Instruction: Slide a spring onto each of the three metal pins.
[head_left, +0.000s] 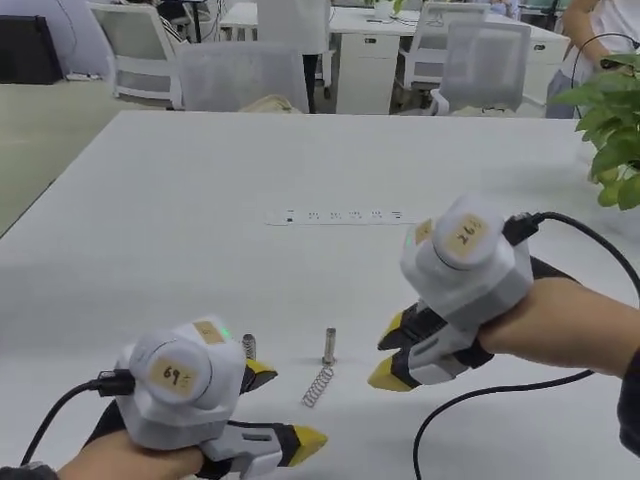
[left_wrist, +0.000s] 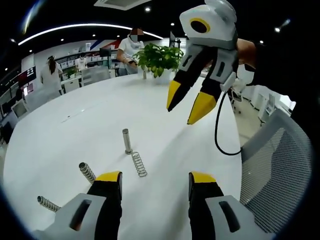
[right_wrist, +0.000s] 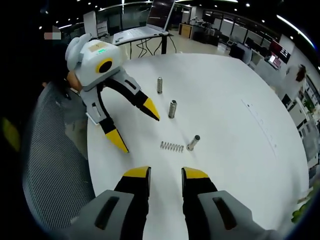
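The white table (head_left: 200, 200) carries everything close to its near edge. The left gripper (head_left: 285, 408) gapes wide and empty, and the right gripper (head_left: 388, 352) is parted too, holding nothing. One sprung pin (right_wrist: 172, 108) and a second sprung pin (right_wrist: 160, 85) stand finished. Between the grippers stands the bare pin (head_left: 329, 345), with the loose spring (head_left: 317, 386) lying just beside its foot. It looks light, thin and easily squashed, so pinch it gently mid-length.

Open worktop (head_left: 180, 220) runs from the bare pin (head_left: 329, 346) toward 12 o'clock, as far as a socket strip (head_left: 335, 215). A loose spring (head_left: 317, 386) lies just at its 6 o'clock, a sprung pin (head_left: 249, 346) stands at 9, and the right claw (head_left: 388, 352) crowds in at 3.
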